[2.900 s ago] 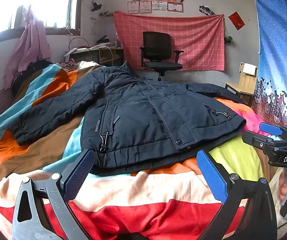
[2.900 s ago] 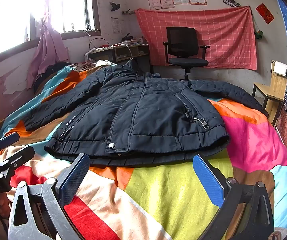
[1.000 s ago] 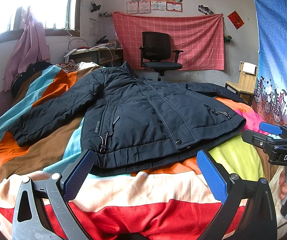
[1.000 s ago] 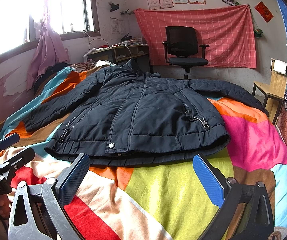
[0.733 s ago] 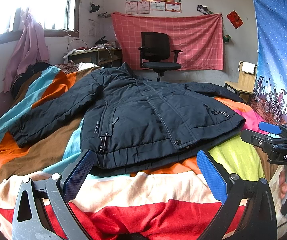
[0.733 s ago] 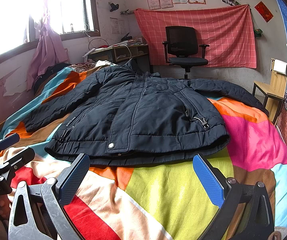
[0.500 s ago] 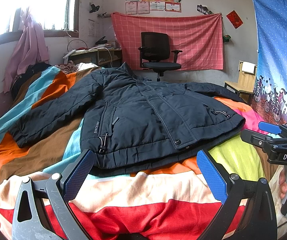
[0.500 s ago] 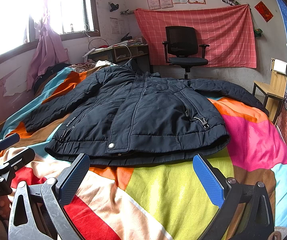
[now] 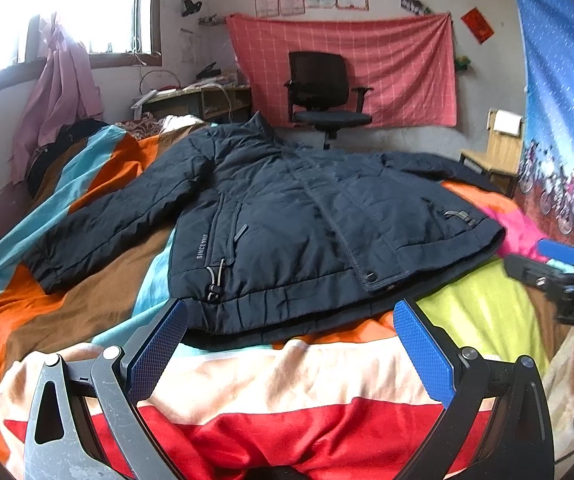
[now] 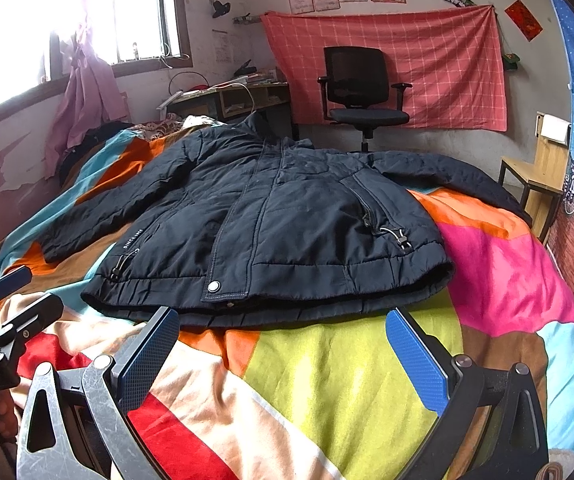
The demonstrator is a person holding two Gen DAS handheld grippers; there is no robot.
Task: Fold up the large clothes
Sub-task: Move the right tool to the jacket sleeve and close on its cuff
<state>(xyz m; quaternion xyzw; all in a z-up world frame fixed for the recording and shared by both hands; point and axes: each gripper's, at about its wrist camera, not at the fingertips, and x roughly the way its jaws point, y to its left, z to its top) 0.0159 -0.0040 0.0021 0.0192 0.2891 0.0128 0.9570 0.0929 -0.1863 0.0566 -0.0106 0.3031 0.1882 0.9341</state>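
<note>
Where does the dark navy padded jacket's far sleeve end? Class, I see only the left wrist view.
Observer: In the right wrist view, the dark navy padded jacket has that sleeve running across the colourful patchwork blanket and dropping over its far edge. The cuff is hidden.
Operator: Is the right gripper holding anything?
Observer: No. The right gripper has its jaws wide apart with nothing gripped.

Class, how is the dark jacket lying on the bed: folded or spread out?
Spread out. The dark jacket lies flat, front up, on the striped blanket, both sleeves extended sideways, its hem unfolded nearest the cameras.
</note>
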